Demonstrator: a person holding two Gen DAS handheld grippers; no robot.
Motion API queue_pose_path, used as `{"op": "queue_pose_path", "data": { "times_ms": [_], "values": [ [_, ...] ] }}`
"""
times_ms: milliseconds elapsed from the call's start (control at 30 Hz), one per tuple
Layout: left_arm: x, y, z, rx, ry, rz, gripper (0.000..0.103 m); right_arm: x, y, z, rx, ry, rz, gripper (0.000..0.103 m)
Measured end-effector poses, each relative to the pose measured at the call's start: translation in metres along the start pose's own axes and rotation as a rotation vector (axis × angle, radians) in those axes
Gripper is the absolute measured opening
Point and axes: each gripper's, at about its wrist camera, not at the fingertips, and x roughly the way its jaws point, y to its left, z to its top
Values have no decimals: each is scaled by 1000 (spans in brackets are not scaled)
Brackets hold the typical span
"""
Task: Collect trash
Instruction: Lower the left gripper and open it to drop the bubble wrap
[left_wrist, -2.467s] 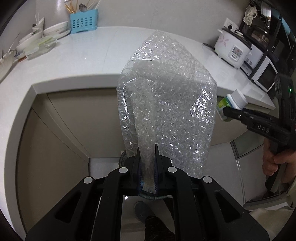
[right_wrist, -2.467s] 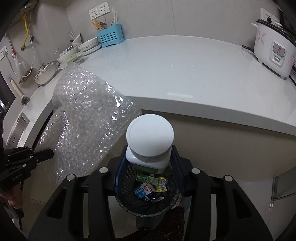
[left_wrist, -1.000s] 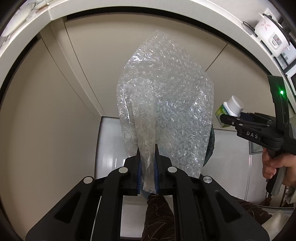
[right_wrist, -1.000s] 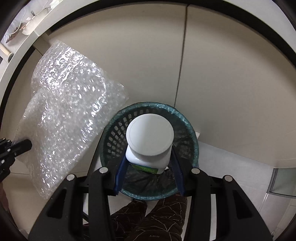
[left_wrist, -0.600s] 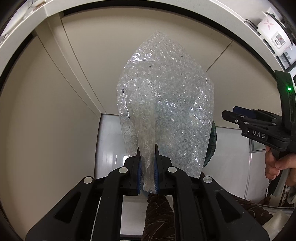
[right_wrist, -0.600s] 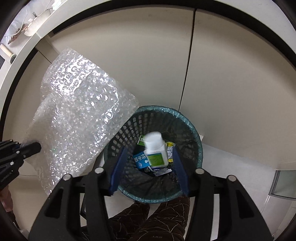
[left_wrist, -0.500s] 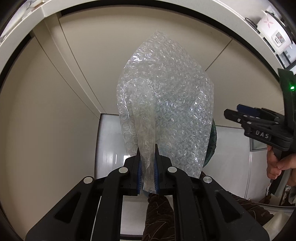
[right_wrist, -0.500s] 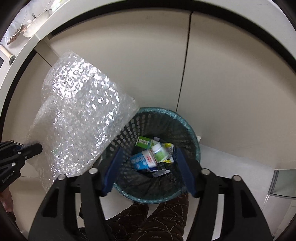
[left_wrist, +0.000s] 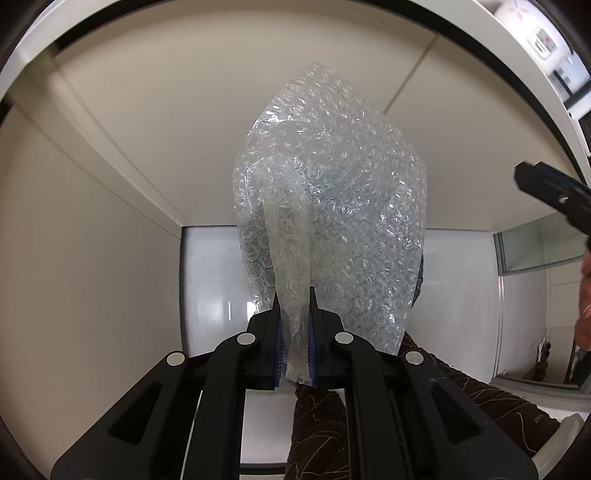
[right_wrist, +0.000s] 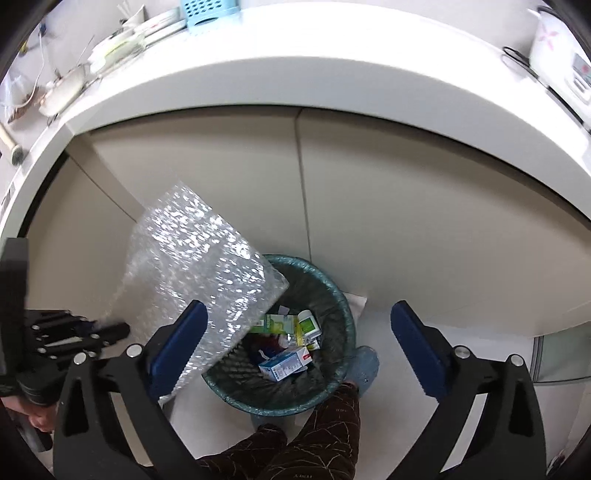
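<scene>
My left gripper (left_wrist: 293, 295) is shut on a sheet of clear bubble wrap (left_wrist: 343, 206), which stands up in front of it and hides most of the bin behind. In the right wrist view the bubble wrap (right_wrist: 199, 273) hangs over the left rim of the teal mesh trash bin (right_wrist: 343, 306) on the floor. My right gripper (right_wrist: 299, 314) is above the bin, its jaws opening wide with nothing between them. A white bottle with a green label (right_wrist: 308, 323) lies inside the bin among small boxes. The left gripper (right_wrist: 110, 328) shows at the left edge.
Beige cabinet doors (right_wrist: 406, 206) stand behind the bin under a white countertop (right_wrist: 314, 74). Dishes and a blue utensil basket (right_wrist: 207, 14) sit at the back left, a rice cooker (right_wrist: 554, 44) at the right. The person's legs (right_wrist: 317, 439) and a shoe are next to the bin.
The right gripper let go of the white bottle, which fell into the bin; its jaws opened wide and it rose. The left gripper with the bubble wrap moved closer to the bin.
</scene>
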Motion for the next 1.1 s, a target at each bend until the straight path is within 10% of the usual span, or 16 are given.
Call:
{"op": "queue_pose_path", "data": {
  "times_ms": [733,1100],
  "values": [
    [65,-31,21,155,180,100,10,-32,-59,-12,142,-39,-29,95],
    [57,-33,31,97,158,96,50,-32,-59,-8,159,-41,-14,95]
  ]
}}
